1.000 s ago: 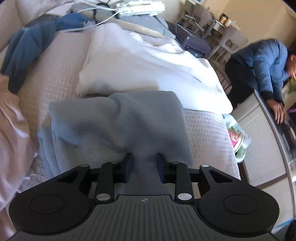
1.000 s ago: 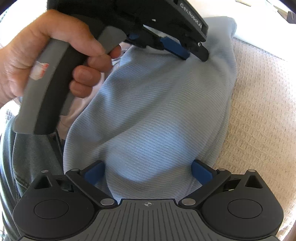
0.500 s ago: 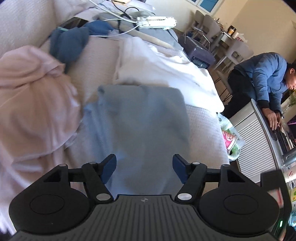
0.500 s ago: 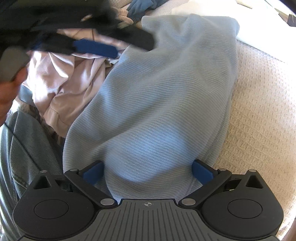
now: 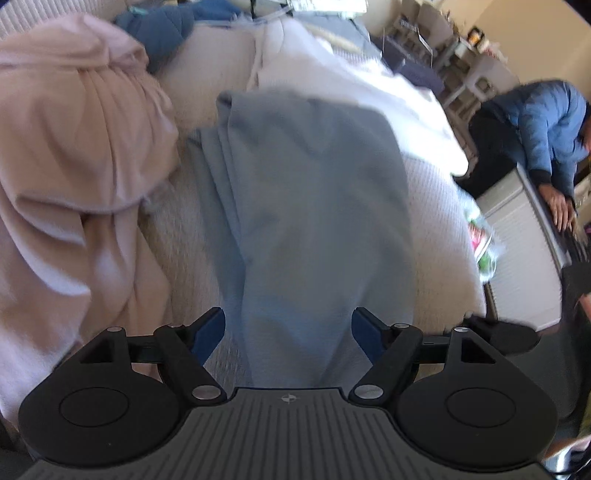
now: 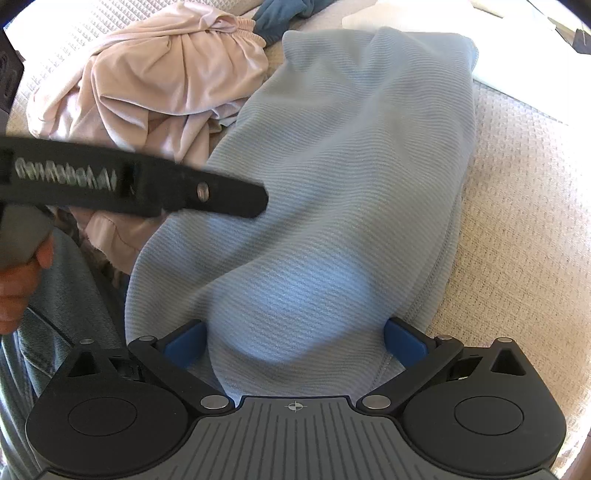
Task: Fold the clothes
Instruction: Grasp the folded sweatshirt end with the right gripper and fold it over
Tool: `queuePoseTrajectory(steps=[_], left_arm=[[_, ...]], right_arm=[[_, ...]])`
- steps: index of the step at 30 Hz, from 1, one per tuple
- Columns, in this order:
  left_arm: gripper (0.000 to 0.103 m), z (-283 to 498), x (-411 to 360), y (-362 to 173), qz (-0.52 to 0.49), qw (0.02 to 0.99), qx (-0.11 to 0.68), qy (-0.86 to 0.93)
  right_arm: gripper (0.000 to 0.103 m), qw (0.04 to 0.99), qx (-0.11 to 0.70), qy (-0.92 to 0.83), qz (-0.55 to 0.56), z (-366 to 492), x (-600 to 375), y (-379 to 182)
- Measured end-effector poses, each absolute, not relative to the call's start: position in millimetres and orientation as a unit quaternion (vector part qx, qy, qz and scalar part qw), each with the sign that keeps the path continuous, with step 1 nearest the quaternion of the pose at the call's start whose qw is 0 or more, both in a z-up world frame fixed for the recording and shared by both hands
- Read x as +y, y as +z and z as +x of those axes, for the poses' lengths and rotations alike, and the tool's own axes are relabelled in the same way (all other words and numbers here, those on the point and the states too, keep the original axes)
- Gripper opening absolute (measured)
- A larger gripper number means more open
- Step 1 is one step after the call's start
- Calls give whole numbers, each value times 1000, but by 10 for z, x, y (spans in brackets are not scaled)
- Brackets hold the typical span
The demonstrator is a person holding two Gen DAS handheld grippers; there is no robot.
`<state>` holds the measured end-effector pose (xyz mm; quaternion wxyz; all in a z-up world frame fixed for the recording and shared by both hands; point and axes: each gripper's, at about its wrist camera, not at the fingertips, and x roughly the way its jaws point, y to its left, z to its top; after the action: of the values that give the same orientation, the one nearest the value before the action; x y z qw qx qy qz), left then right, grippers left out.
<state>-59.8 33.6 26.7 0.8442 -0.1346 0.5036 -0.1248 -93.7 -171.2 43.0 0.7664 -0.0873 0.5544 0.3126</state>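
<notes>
blue top lies folded on the bed, both claws wide

the left claw (image 5: 288, 330) hangs just over the near end of the light blue top (image 5: 314, 192), its jaws opening, the cloth running between the blue pads without either one pressing it. the right claw (image 6: 295, 341) stands wide too, its pads (image 6: 404, 341) either side of a bulge of the same top (image 6: 332, 184); the cloth passes between them, but nothing looks pinched. from the right wrist view the left claw's black arm (image 6: 140, 184) crosses over the top's edge, blurred, with a hand (image 6: 18, 280) on its grey handle at the picture's left.

the top lies as a long folded strip on the cream textured bedspread (image 6: 517, 184). just beside it, on its left in both views, sits a crumpled pink garment (image 5: 74, 129), touching the blue cloth's edge. beyond that is a dark blue garment (image 5: 159, 29). a white duvet (image 5: 351, 85) lies past the top's far end. off the bed's far side a person in a blue jacket (image 5: 546, 125) leans over a counter.
</notes>
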Motion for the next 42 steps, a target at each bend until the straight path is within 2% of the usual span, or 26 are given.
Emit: queuePoseTrajectory(steps=[6,8,11,14,28,31,34,37,40,42], left_arm=[[75,-614,378,109,-153,839,509,-121],[81,-598,364,65,-147,840,508,-121],[93,-548,394,-41,-156,835,516,-112],[100,-522,437,-107,-168,830,521,-108],[100,-624,479,231,-179,845,489,-116],[100,-677,577,340,-189,851,476,-113],[100,-707,690,408,-203,856,463,-110],[100,-691,779,420,-222,856,453,-112],[100,-553,763,384,-237,853,450,-118],[100,-436,702,376,-243,852,447,-122]], right_arm=[[103,767,555,310,-89,-1076,-1479,415],[103,767,556,309,-90,-1073,-1469,417],[103,767,556,307,-92,-1070,-1449,418],[103,767,556,307,-91,-1060,-1420,414],[103,768,558,308,-52,-1016,-1456,526],[103,769,559,310,-14,-963,-1561,614],[103,765,562,310,58,-1060,-2164,738],[103,777,539,302,120,-689,-2150,783],[103,805,498,295,127,-546,-2261,891],[103,807,502,282,135,-405,-2323,898]])
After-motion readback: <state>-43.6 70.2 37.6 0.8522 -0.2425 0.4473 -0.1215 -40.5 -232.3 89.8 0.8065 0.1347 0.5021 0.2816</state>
